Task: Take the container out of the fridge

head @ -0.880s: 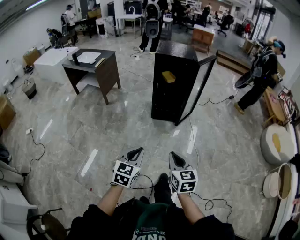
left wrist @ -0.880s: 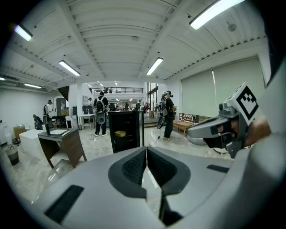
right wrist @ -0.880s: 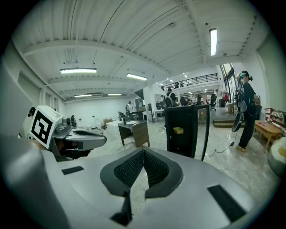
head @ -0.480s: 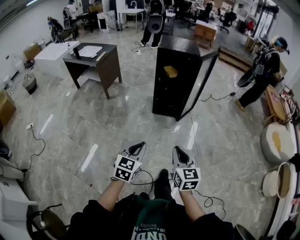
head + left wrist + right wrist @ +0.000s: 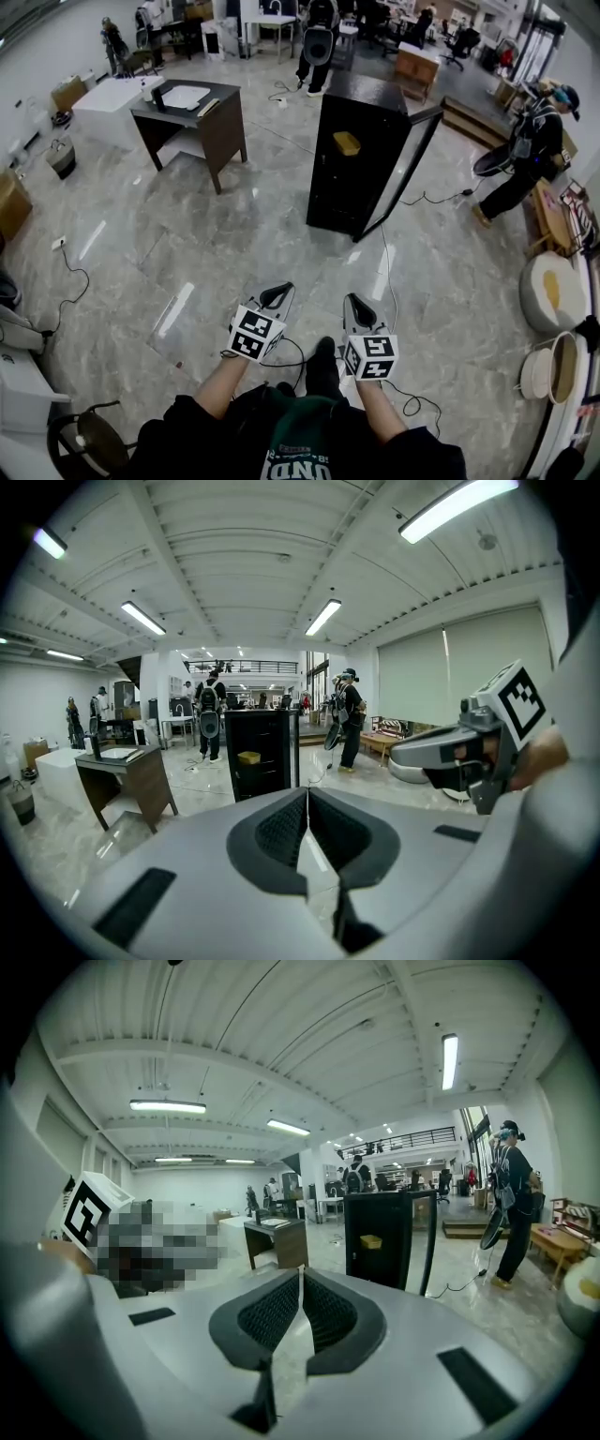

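Both pairs of jaws are pressed together, empty: my left gripper (image 5: 277, 293) and right gripper (image 5: 352, 304) sit near; far off, the open fridge (image 5: 337, 192) holds a container (image 5: 347, 142).

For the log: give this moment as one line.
fridge: open, far off | container: inside | left gripper: shut, empty | right gripper: shut, empty
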`<control>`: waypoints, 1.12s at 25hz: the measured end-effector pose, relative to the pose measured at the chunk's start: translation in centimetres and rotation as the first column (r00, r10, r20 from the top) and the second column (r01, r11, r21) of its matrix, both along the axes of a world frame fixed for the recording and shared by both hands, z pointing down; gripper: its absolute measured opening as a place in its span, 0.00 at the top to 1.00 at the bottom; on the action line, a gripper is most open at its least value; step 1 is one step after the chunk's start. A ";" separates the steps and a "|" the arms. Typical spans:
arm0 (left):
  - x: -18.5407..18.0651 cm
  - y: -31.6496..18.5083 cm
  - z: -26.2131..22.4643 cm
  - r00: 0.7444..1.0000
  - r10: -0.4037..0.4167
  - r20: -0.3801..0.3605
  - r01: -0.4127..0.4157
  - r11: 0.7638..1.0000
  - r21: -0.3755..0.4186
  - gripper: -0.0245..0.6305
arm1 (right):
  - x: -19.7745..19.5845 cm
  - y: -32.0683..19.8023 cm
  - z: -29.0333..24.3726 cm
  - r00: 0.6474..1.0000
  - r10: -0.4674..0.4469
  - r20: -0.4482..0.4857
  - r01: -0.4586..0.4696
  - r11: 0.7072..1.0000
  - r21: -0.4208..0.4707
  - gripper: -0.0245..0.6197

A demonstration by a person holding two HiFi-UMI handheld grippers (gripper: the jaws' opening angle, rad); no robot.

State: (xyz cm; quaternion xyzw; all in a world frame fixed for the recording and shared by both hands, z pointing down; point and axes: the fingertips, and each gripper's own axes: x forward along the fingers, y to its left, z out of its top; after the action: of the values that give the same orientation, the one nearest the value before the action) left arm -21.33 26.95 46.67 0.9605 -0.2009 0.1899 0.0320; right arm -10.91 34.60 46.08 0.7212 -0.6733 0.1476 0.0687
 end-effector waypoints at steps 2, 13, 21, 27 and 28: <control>-0.1 -0.1 -0.1 1.000 -0.002 0.000 0.002 1.000 0.000 0.94 | 0.0 0.0 0.0 1.000 0.000 0.001 0.000 1.000 -0.002 0.90; 0.9 -1.1 0.3 1.000 0.011 0.006 -0.011 1.000 -0.010 0.94 | 1.2 -0.1 0.8 0.999 0.028 0.016 -0.028 0.999 -0.021 0.90; 3.2 -3.2 1.3 1.000 0.022 0.022 -0.021 0.999 -0.038 0.94 | 3.3 -2.2 1.5 0.999 0.034 0.034 -0.033 0.999 -0.039 0.90; 6.1 -6.7 2.2 0.999 0.020 0.040 -0.018 0.998 -0.060 0.94 | 6.0 -5.8 2.1 0.999 0.019 0.037 -0.016 0.998 -0.067 0.91; 6.7 -7.4 2.3 0.999 0.019 0.043 -0.016 0.998 -0.062 0.94 | 6.5 -6.5 2.2 0.999 0.015 0.038 -0.012 0.997 -0.073 0.91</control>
State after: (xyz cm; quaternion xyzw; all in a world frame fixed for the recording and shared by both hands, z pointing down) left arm -14.66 19.59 48.92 0.9565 -0.1872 0.2170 0.0553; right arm -4.37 28.13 48.24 0.7198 -0.6638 0.1862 0.0809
